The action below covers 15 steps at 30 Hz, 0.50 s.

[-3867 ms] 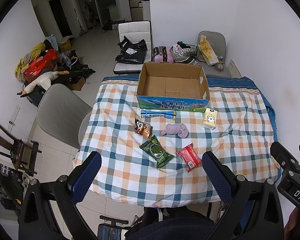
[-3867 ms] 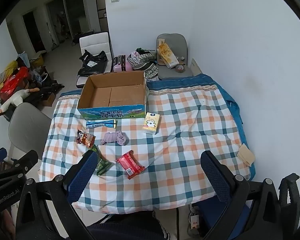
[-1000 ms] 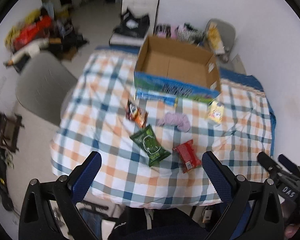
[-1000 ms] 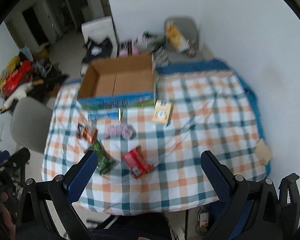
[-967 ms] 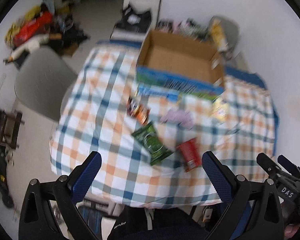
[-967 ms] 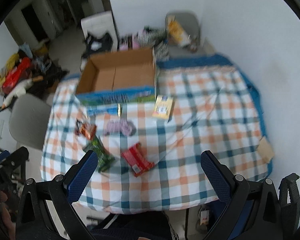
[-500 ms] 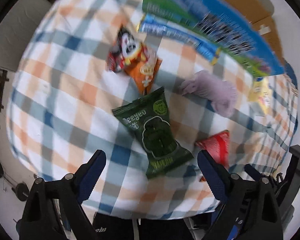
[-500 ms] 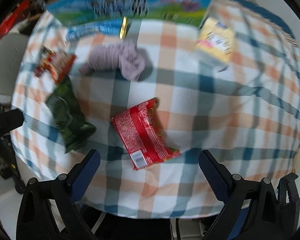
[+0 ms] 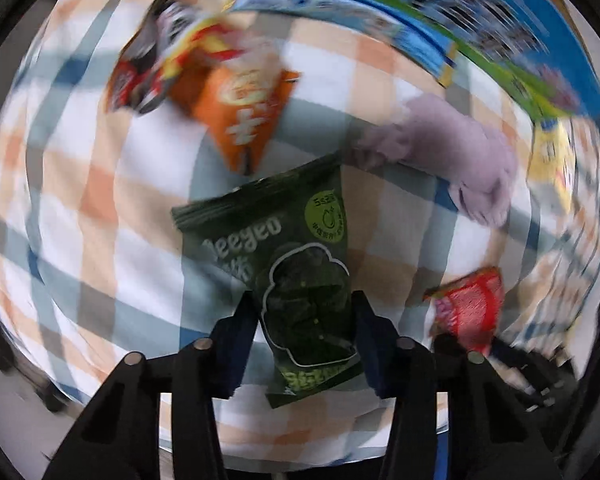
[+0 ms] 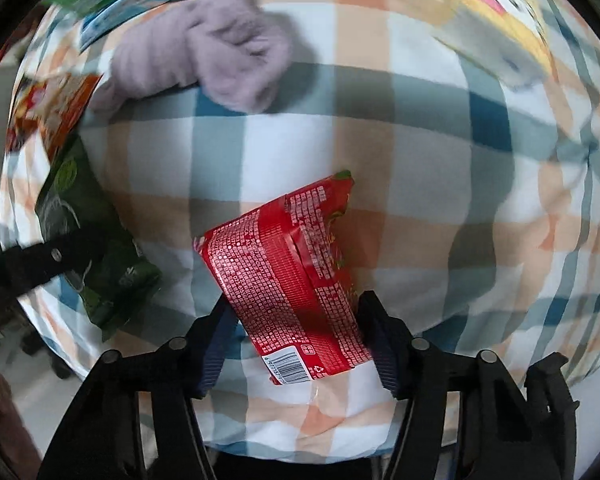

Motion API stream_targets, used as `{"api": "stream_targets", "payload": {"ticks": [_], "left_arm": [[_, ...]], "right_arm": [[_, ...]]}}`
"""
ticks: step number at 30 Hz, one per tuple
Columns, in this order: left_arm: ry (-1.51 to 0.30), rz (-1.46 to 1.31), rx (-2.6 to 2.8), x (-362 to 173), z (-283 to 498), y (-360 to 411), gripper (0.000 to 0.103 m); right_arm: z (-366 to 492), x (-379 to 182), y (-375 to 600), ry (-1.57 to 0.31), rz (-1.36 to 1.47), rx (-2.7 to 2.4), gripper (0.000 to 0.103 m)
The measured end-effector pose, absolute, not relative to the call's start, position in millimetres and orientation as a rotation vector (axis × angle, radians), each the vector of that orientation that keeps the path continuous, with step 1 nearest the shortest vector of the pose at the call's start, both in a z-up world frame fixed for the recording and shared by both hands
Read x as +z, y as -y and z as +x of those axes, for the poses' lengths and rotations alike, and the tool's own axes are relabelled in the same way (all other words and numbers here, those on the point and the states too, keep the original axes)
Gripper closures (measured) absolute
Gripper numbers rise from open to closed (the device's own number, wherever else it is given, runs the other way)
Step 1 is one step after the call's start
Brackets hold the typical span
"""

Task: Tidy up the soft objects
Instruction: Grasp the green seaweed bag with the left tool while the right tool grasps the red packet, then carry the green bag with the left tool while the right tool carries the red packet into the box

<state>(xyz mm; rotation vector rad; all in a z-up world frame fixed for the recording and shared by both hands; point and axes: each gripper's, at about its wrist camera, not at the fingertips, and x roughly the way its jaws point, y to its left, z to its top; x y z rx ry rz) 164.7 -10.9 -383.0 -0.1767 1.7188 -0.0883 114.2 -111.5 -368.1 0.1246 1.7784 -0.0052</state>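
Note:
My left gripper (image 9: 304, 312) has its two fingers on either side of the lower half of a dark green snack packet (image 9: 296, 280) that lies on the checked cloth; the jaws touch or nearly touch its edges. My right gripper (image 10: 296, 312) stands the same way around a red snack packet (image 10: 288, 276), lying face down with its barcode toward me. A mauve soft cloth roll (image 9: 460, 160) lies beyond both and also shows in the right wrist view (image 10: 216, 60). An orange snack packet (image 9: 228, 96) lies at the far left.
The blue and green side of the cardboard box (image 9: 500, 20) runs along the far edge. A long blue packet (image 9: 340, 12) lies in front of it. A yellow carton (image 10: 496, 12) lies at the far right. The checked cloth (image 10: 420, 160) ends just below both grippers.
Both grippers have dropped from high above the table down onto it. The left jaws have narrowed around the green packet, the right jaws around the red packet. The frames are motion-blurred.

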Motion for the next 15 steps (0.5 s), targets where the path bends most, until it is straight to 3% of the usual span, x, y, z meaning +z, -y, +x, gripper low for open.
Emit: {"api": "stream_targets", "payload": {"ticks": [4, 9, 15], "left_arm": [[-1.728, -0.046, -0.132, -394.8, 166.0, 33.8, 0.060], [-1.749, -0.074, -0.106, -416.7, 169.8, 35.2, 0.059], [-1.721, -0.078, -0.111, -410.9, 162.0, 33.4, 0.067]], "right_arm": [[106.5, -380.1, 126.4, -1.801, 0.198, -0.022, 0.043], [101.5, -398.2, 134.7, -1.824, 0.194, -0.029, 0.041], [100.4, -407.4, 136.4, -1.846, 0.161, -0.038, 0.045]]}}
